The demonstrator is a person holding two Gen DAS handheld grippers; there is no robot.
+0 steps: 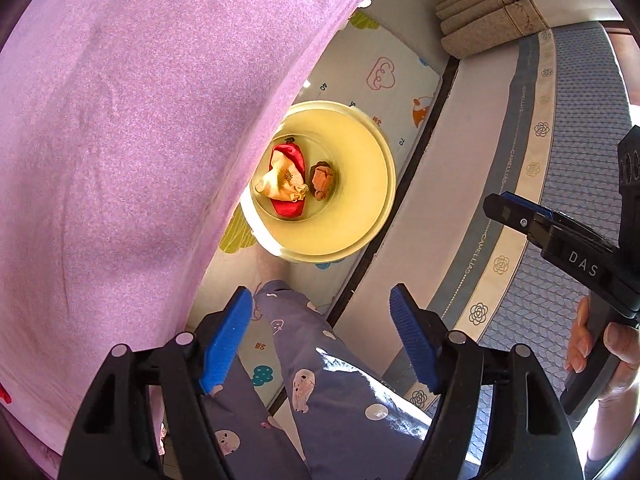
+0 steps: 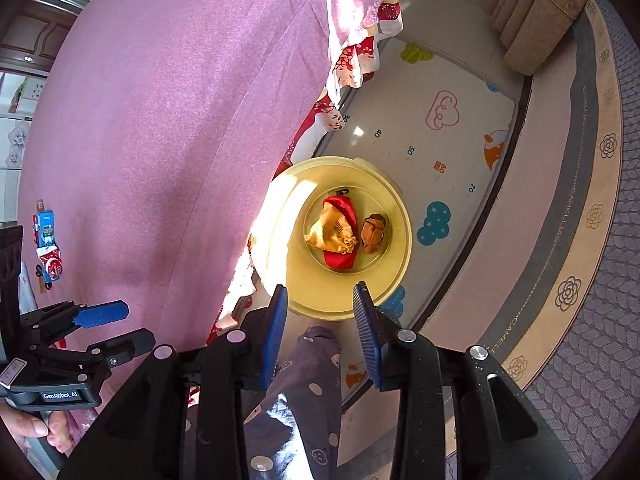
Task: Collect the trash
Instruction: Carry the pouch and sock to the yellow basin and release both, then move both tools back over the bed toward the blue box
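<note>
At frame centre, a play mat (cloud prints, numbered marks) covers the floor and carries a yellow bin. At the mat's right edge lies a bed's mattress; pink bedding fills the left.

Right gripper: points steeply down, jaws parted, nothing between the blue pads.
Yellow bin: just beyond the jaws, round, standing on the floor mat.
Bin contents: a red wrapper with a crumpled tan paper on top; a brown wad just to their right.
Trouser leg: purple, dotted, below and between the jaws.
Pink cloth: fills the space left of the jaws.
Left gripper: far left of the jaws, parted, empty, held by a hand.
Mattress edge: curves round to the right.
</note>
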